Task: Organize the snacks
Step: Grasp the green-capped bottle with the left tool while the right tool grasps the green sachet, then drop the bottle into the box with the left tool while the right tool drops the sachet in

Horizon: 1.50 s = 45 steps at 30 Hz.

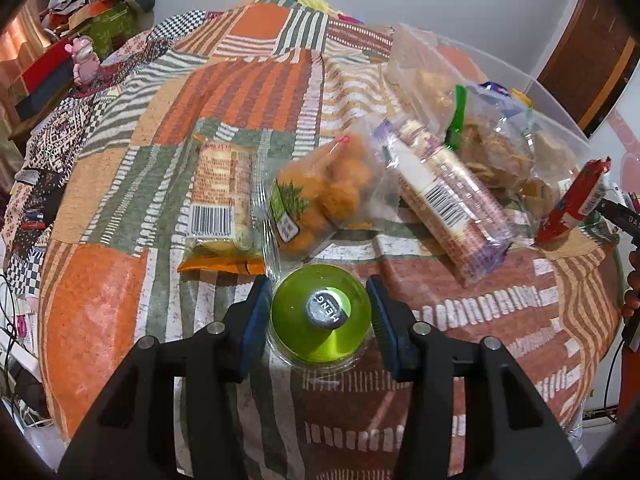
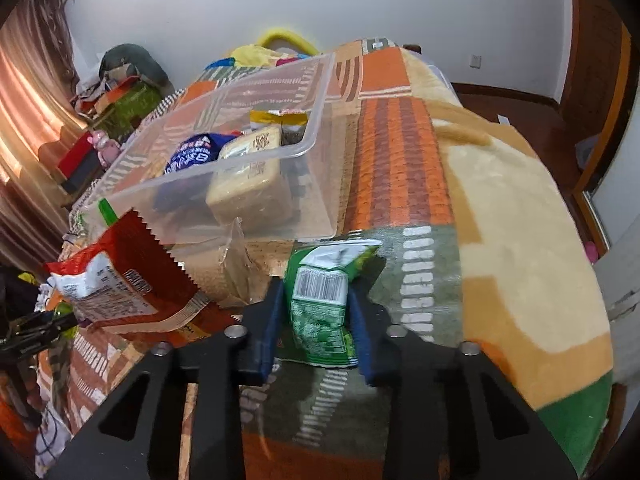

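Observation:
My left gripper [image 1: 318, 312] stands around a green drink bottle [image 1: 322, 314] seen from above, grey cap up; its blue pads sit at the bottle's sides, slightly apart from it. Beyond lie a barcode biscuit pack [image 1: 220, 196], a bag of orange balls [image 1: 324, 192], a long cracker sleeve [image 1: 448, 196] and bags of fried snacks [image 1: 492, 148]. My right gripper [image 2: 316, 304] is shut on a green snack packet [image 2: 322, 300], held just in front of the clear plastic bin [image 2: 316, 128]. The bin holds a blue packet [image 2: 192, 156] and yellow cake packs [image 2: 252, 188].
A red snack bag [image 2: 120, 280] lies left of my right gripper and shows in the left wrist view [image 1: 576, 200]. The patchwork blanket [image 1: 260, 76] covers the surface. Clutter and a pink toy [image 1: 82, 60] sit at far left. The blanket edge drops off right [image 2: 560, 320].

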Available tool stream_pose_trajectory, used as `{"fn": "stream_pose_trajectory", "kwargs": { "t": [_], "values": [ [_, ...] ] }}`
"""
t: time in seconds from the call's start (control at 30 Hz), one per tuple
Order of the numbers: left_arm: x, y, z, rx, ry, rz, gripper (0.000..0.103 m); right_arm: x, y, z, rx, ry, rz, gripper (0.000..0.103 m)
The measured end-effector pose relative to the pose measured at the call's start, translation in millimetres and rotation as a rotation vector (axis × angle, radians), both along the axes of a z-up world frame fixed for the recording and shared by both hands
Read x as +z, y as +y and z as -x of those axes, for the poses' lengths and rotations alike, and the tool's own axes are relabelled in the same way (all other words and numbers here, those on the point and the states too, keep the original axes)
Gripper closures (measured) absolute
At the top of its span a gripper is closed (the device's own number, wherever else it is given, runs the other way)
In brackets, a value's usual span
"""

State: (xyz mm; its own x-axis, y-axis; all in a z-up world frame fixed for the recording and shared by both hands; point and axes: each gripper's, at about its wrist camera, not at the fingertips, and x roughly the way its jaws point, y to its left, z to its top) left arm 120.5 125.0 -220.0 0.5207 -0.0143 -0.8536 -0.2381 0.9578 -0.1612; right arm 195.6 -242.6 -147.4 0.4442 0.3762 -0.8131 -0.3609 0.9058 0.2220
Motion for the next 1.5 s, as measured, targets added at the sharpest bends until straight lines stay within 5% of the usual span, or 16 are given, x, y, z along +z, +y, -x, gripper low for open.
{"fn": "stream_pose_trajectory", "kwargs": {
  "t": [0.13,0.17,0.2,0.43,0.67,0.83,1.1,1.5],
  "values": [
    [16.4,-2.5,3.7,-0.002,-0.038,-0.011,0.059,11.5,-1.4,5.8,-0.001,-0.047,0.026,0.08],
    [23.7,-3.5,4.2,-0.007,-0.057,-0.014,0.075,14.5,-1.9,7.9,0.001,-0.057,0.029,0.08],
    [28.3,-3.6,2.9,-0.019,-0.058,-0.011,0.103,17.4,-2.0,8.8,0.002,-0.065,0.028,0.08],
    [48.9,-1.8,-5.9,-0.035,-0.083,-0.006,0.102,30.7,-1.1,6.0,-0.007,-0.106,0.015,0.08],
    [23.1,1.2,4.7,-0.014,-0.012,-0.006,0.058,30.7,-0.1,5.8,-0.005,-0.1,-0.003,0.08],
    [-5.9,3.1,-3.9,-0.004,0.046,0.015,0.058,31.7,-0.5,6.4,-0.008,-0.102,-0.005,0.08],
    [-8.8,-4.4,-10.7,0.007,0.002,-0.032,0.057,31.3,0.2,7.7,-0.006,-0.101,0.004,0.08],
    [61.7,-15.8,-7.7,-0.031,-0.148,-0.048,0.057,50.4,7.6,0.3,0.004,-0.161,-0.017,0.08]
  ]
}}
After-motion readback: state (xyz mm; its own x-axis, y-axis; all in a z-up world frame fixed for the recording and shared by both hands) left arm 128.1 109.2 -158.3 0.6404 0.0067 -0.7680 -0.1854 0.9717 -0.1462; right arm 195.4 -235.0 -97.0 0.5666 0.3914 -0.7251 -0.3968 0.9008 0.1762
